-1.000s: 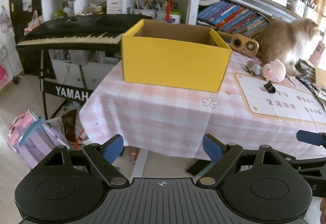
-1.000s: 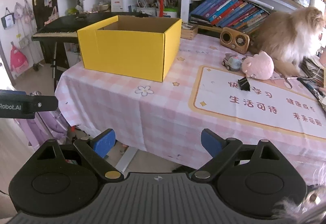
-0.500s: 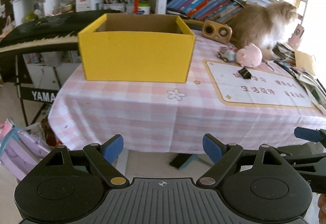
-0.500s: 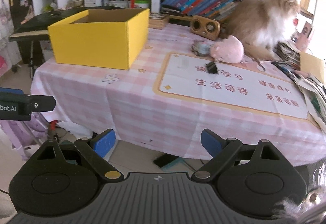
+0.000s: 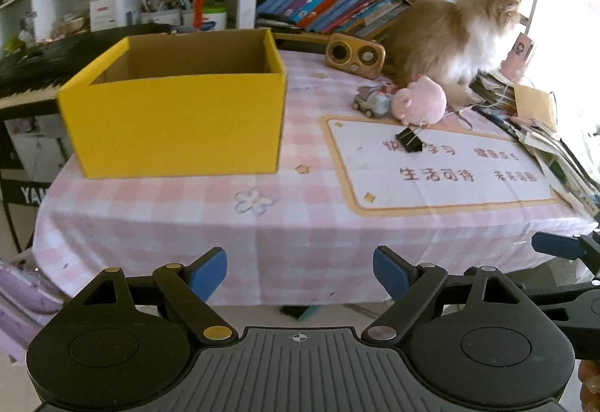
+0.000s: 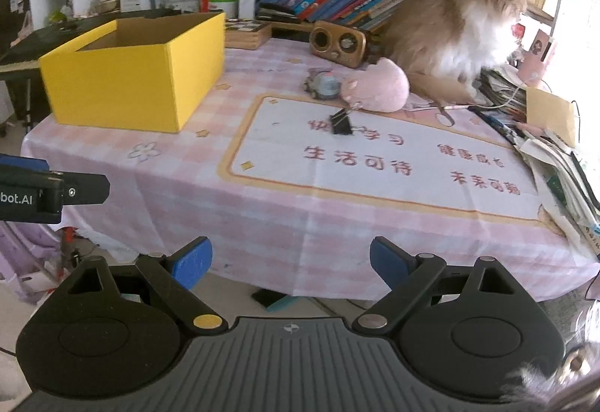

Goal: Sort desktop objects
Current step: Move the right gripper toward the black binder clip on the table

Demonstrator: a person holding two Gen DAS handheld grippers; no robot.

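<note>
On checked cloth (image 5: 187,209): square cardboard box (image 5: 176,127), fuzzy plush (image 5: 420,104).

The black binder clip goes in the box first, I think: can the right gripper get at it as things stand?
Probably yes: the black binder clip lies alone on the white printed mat, nothing before it, and the right gripper is open.

On the table (image 5: 300,224): 1 yellow box (image 5: 176,123), 1 binder clip (image 5: 410,142), 1 toy car (image 5: 371,103), 1 pink plush (image 5: 420,104), 1 wooden radio (image 5: 354,55), 1 cat (image 5: 450,36). 2 grippers: left gripper (image 5: 300,271), right gripper (image 6: 290,262). Books & papers: too many to count.
</note>
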